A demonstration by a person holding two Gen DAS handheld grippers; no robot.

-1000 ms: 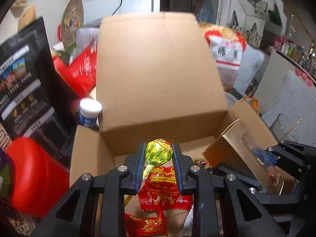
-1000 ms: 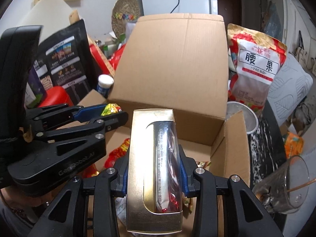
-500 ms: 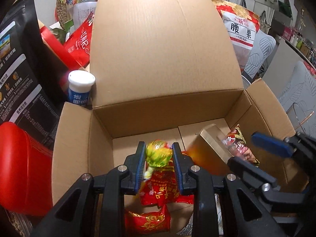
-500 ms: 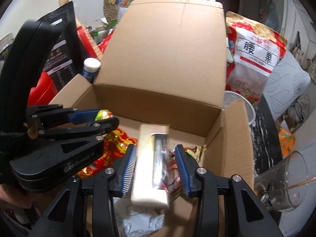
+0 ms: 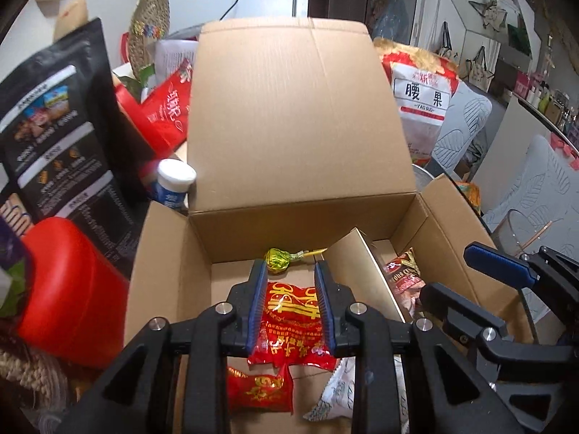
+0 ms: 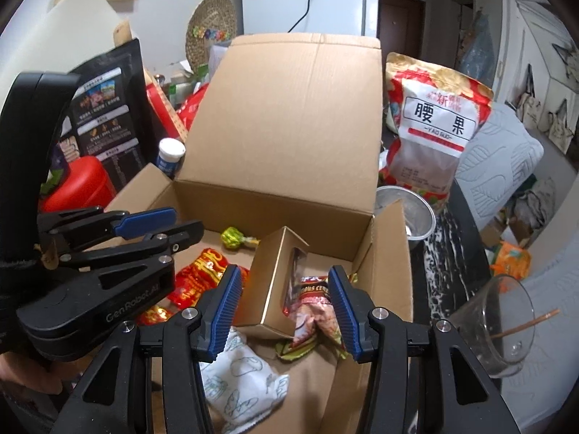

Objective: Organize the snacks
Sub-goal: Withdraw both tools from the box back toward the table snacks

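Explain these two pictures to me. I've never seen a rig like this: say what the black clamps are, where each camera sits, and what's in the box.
The black clamps are hand-held two-finger grippers, one in each of a person's hands, with a camera on each looking along its fingers. One picture comes from the left gripper, the other from the right gripper. Both are open and hold nothing. Below them stands an open cardboard box of snacks: a lollipop, a gold carton leaning on its edge, red packets and a white pouch.
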